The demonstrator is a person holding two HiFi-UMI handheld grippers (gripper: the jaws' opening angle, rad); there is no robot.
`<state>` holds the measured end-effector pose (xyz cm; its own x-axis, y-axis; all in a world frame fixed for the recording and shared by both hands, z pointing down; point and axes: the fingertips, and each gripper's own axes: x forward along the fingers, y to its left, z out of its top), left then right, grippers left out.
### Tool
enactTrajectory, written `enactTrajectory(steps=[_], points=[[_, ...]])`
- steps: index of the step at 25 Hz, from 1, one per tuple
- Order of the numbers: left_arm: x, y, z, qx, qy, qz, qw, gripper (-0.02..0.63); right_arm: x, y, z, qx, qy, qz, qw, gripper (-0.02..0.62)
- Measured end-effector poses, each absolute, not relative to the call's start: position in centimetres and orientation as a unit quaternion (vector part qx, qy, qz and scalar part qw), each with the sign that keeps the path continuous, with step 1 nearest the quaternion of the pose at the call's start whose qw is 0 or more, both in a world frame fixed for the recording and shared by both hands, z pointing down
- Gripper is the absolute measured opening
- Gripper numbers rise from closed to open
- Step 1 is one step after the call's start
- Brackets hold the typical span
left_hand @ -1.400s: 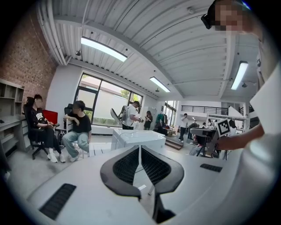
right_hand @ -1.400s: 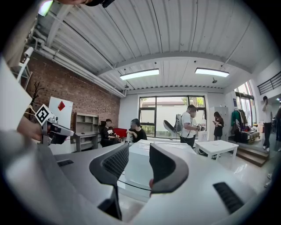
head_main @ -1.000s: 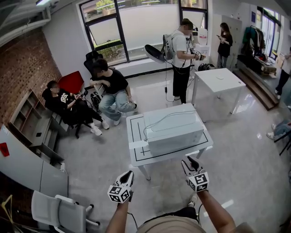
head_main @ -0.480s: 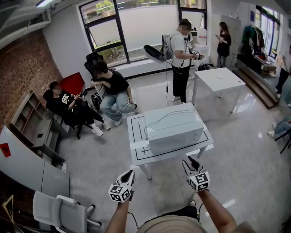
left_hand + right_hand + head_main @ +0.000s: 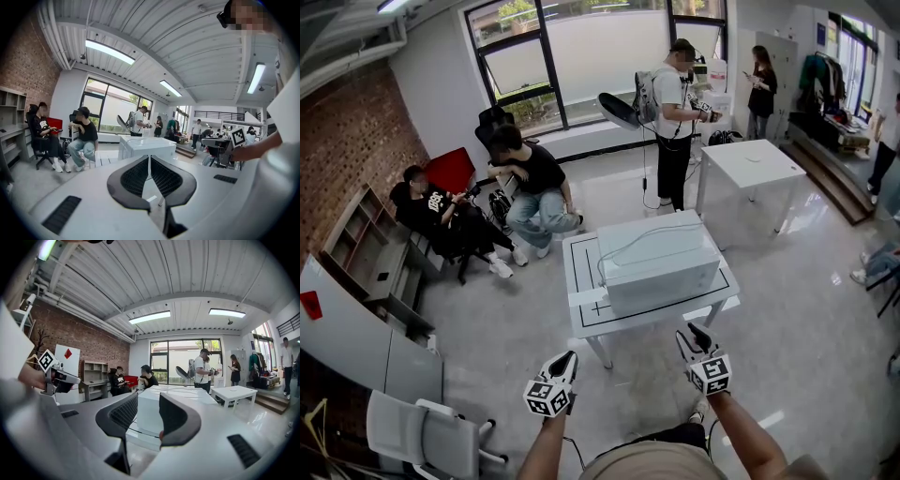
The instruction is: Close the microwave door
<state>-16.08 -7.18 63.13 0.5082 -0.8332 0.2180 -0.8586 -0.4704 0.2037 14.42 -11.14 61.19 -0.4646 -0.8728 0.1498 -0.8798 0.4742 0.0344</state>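
Brick wall (image 5: pixel 347 131) and seated people (image 5: pixel 534 183) line the studio's left; toward the middle a white worktop (image 5: pixel 581 265) carries the white microwave (image 5: pixel 661 262), well apart from both grippers. Left gripper (image 5: pixel 569 357), jaws together and empty, and right gripper (image 5: pixel 693 332), jaws apart on nothing, hang short of it, likely because the reach has not begun. Whether the pale flap (image 5: pixel 586 300) at the microwave's near left corner is its open door, I cannot tell.

The microwave (image 5: pixel 659 258) stands on the near table (image 5: pixel 580 281), the far table (image 5: pixel 750 161) behind it to the right.
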Motion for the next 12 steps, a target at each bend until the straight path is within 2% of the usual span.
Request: enactTrajectory(steps=[7,12], points=[[-16.00,-6.48,62.82,0.855,-0.496,0.045,0.144,0.006,14.43,-10.72,61.50,0.511,-0.855,0.027,0.079,0.149],[-15.86,-6.18,63.20,0.854,-0.498,0.046,0.146,0.005,14.28,-10.57,62.20,0.509,-0.854,0.014,0.109,0.129]])
